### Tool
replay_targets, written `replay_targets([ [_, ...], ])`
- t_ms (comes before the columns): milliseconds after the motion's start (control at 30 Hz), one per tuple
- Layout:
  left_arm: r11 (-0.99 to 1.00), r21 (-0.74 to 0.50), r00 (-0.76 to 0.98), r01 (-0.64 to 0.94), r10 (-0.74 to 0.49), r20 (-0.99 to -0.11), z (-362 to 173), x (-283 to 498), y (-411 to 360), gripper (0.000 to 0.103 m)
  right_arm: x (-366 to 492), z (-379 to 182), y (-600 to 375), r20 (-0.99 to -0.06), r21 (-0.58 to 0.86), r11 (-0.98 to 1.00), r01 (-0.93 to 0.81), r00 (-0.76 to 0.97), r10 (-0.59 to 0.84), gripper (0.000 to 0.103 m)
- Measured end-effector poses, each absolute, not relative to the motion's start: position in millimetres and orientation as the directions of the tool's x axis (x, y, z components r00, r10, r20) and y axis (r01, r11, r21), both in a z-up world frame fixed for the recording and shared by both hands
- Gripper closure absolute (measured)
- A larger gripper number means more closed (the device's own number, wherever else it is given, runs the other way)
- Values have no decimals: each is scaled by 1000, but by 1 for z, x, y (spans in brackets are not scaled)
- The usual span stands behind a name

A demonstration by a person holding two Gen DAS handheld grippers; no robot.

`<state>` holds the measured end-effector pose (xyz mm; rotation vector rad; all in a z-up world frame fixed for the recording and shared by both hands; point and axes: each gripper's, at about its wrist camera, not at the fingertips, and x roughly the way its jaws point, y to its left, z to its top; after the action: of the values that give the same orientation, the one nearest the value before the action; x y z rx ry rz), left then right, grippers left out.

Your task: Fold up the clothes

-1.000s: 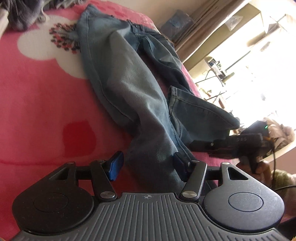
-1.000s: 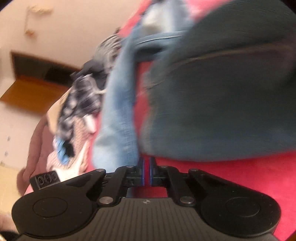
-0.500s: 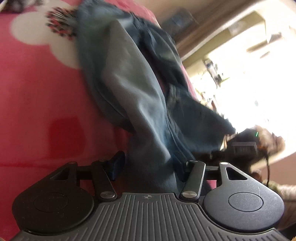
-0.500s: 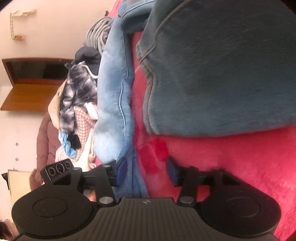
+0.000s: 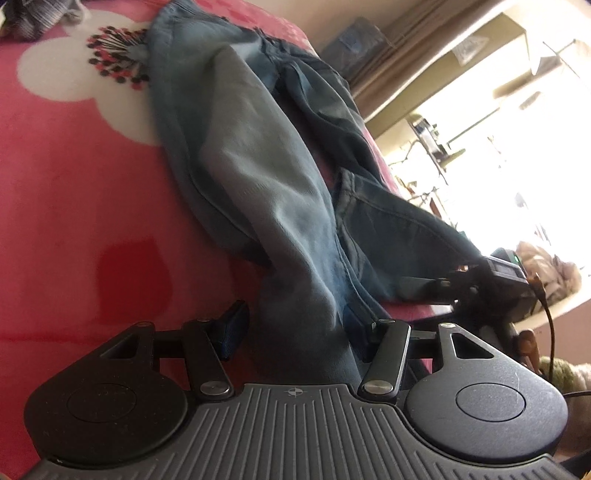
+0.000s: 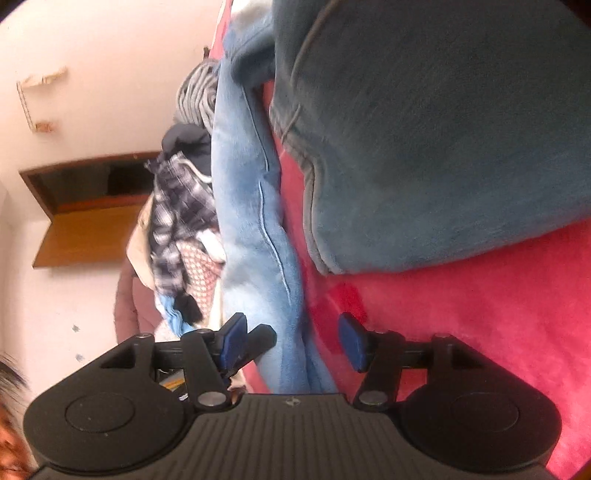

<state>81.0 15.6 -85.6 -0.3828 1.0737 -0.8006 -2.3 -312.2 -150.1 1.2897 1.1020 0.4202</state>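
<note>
Dark blue jeans [image 5: 258, 177] lie stretched across a pink blanket [image 5: 74, 184] with a white flower print. One leg runs down between the fingers of my left gripper [image 5: 295, 328], which is open; the left pad stands clear of the cloth. My right gripper [image 5: 458, 275] shows at the hem of the other leg on the right. In the right wrist view my right gripper [image 6: 291, 338] has its jaws opening, and a lighter blue denim strip [image 6: 258, 221] passes loosely between the pads. Dark denim [image 6: 443, 129] fills the upper right there.
A pile of mixed clothes [image 6: 177, 206] lies beyond the denim, with a grey striped garment [image 5: 26, 18] at the blanket's far corner. A wooden shelf [image 6: 85, 221] hangs on the wall. A bright window area with furniture [image 5: 480, 129] lies past the bed's edge.
My right gripper's jaws have gone from shut to open, and its view has rolled and dipped. The left gripper has stayed in place, open around the jeans leg.
</note>
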Motion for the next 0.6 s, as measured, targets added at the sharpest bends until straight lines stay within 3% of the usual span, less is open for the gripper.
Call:
replay_targets([
  [33,672,-628,239,393,-734,-636,-86,80,15,50,3,-151,-305,-423,902,317,295,448,787,50],
  [67,678,-623,240,390,-728,-642,-87,81,16,50,8,-151,-296,-436,897,346,274,431,790,61],
  [100,685,-618,241,386,-722,-649,-88,82,19,50,12,-149,-291,-438,898,363,248,426,792,80],
  [167,672,-643,246,368,-737,-630,-86,82,26,47,13,-139,-291,-423,906,375,197,458,782,98],
  [300,661,-665,262,349,-750,-608,-83,86,36,46,6,-119,-312,-395,912,389,130,530,750,99],
  [600,621,-727,196,294,-783,-590,-102,108,16,46,-7,-128,-359,-415,908,344,240,638,649,99],
])
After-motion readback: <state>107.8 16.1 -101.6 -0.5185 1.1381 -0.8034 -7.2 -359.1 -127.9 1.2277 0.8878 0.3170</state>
